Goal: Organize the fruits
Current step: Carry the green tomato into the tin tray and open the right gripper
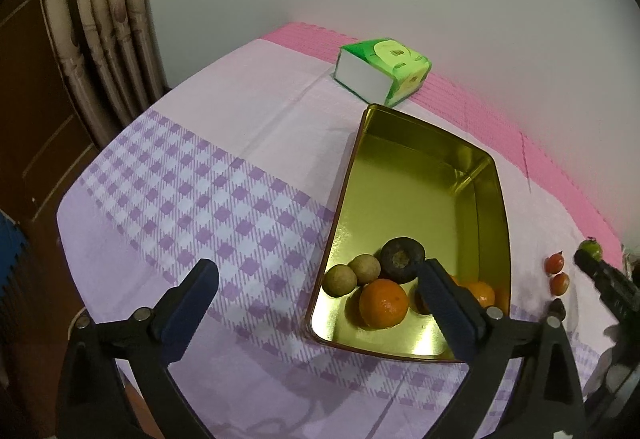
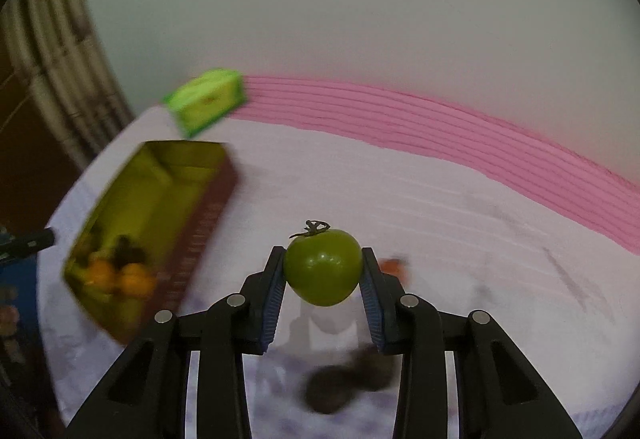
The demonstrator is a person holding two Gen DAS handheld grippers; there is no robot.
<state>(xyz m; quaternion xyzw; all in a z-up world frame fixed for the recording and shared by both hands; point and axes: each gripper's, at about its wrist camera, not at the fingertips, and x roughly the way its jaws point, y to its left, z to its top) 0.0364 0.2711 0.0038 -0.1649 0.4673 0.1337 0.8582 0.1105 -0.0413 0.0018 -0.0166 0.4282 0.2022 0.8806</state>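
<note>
A gold tin [image 1: 420, 167] lies on the purple checked cloth and holds two oranges [image 1: 383, 303], two brown-green round fruits [image 1: 339, 281] and a dark fruit [image 1: 402, 259]. My left gripper [image 1: 318, 271] hangs open over the tin's near left corner with nothing between its fingers. My right gripper [image 2: 322, 259] is shut on a green tomato [image 2: 323, 267], lifted above the cloth to the right of the tin [image 2: 168, 179]. In the left wrist view, this gripper [image 1: 592, 267] shows at the right edge. Two small red fruits [image 1: 555, 263] lie on the cloth beside it. Blurred dark fruits [image 2: 332, 387] lie under the right gripper.
A green tissue pack [image 1: 384, 71] sits behind the tin near the wall. A pink mat [image 2: 440, 119] runs along the table's back edge. A curtain [image 1: 100, 19] and a brown door stand past the table's left edge.
</note>
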